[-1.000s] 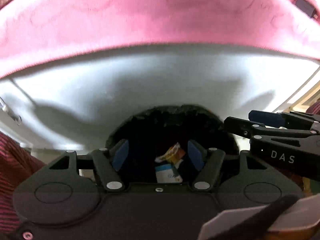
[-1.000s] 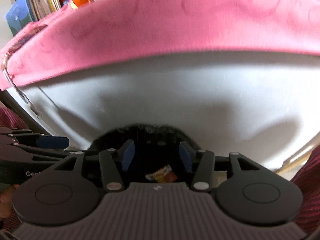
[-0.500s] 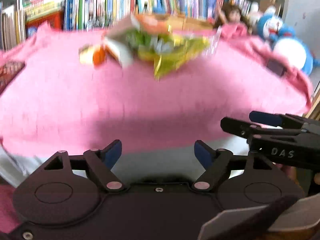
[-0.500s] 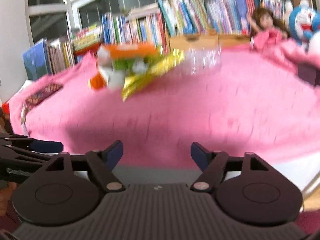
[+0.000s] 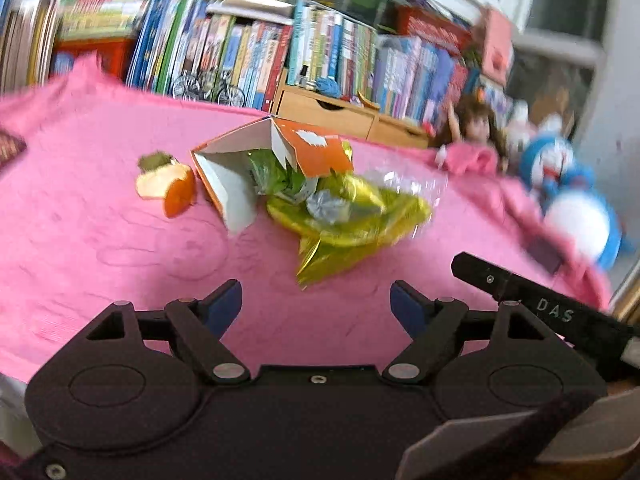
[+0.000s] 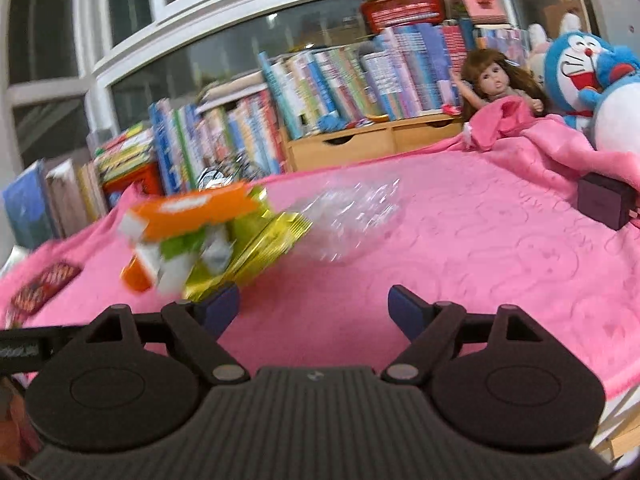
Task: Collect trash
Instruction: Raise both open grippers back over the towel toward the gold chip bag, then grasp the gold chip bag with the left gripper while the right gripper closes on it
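A heap of trash lies on the pink blanket [image 5: 100, 240]: a torn orange-and-white carton [image 5: 280, 156], a yellow-green foil wrapper [image 5: 344, 224], a crumpled grey scrap [image 5: 326, 206], clear plastic film [image 5: 412, 180] and an orange-white scrap [image 5: 168, 184] at its left. My left gripper [image 5: 316, 306] is open and empty, a little short of the wrapper. My right gripper [image 6: 314, 306] is open and empty too; its left finger sits just in front of the wrapper [image 6: 256, 252] and carton [image 6: 188, 212], with the clear film [image 6: 352, 216] ahead. The right gripper's arm [image 5: 540, 312] shows in the left wrist view.
Books [image 6: 280, 92] and a wooden drawer box [image 6: 360, 140] stand behind the blanket. A doll [image 6: 492, 80] and a blue plush toy [image 6: 592, 76] sit at the back right. A small dark box [image 6: 604, 200] lies at the right, a red packet [image 6: 44, 284] at the left.
Both grippers have risen from the dark bin opening under the white edge to the pink blanket top. The trash heap has come into view and closer. Both stay open.
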Demonstrator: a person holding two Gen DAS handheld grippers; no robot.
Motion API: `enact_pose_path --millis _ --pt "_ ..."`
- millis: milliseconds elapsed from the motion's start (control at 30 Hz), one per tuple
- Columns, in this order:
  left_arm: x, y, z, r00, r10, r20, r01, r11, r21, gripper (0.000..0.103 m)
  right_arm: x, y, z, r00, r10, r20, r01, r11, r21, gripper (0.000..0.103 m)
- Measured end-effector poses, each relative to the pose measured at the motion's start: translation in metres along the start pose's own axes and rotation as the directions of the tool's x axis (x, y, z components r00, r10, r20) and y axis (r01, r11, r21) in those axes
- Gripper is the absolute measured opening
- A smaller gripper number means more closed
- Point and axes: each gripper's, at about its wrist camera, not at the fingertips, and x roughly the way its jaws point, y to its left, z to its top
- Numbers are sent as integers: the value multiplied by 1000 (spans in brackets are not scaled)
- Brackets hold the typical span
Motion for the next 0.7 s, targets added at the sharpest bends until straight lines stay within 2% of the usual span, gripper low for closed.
enact_pose_path --millis 33,100,133,267,433,467,567,600,667,700 --pt "6 6 4 1000 -26 8 26 997 -78 81 6 -4 5 1000 -18 1 18 1000 7 88" --pt "13 17 6 998 -57 31 62 981 -183 82 20 -11 14 998 -67 -6 67 998 -1 78" --pt "19 21 8 997 -63 42 70 973 -220 82 26 -13 17 996 -84 -10 84 996 -8 77" --pt "43 26 18 999 6 39 3 969 -245 82 54 -26 33 996 -82 -42 84 996 35 72" --pt "76 23 21 999 39 26 -30 965 -262 81 91 -29 44 994 -70 -79 76 995 67 72" --pt "82 23 20 999 42 24 -33 961 -273 81 99 -29 44 993 -61 -100 68 995 73 72" --pt "94 25 14 998 4 59 16 946 -325 80 121 -29 43 986 -9 -165 32 990 137 69" --pt "98 25 13 998 -8 63 28 945 -325 77 126 -29 43 985 10 -173 18 987 162 67" --pt "104 20 11 998 -25 58 41 955 -293 56 128 -29 43 983 41 -179 -5 980 199 51" --pt "104 18 11 997 -45 61 60 958 -280 39 127 -28 43 983 39 -178 -1 979 205 46"
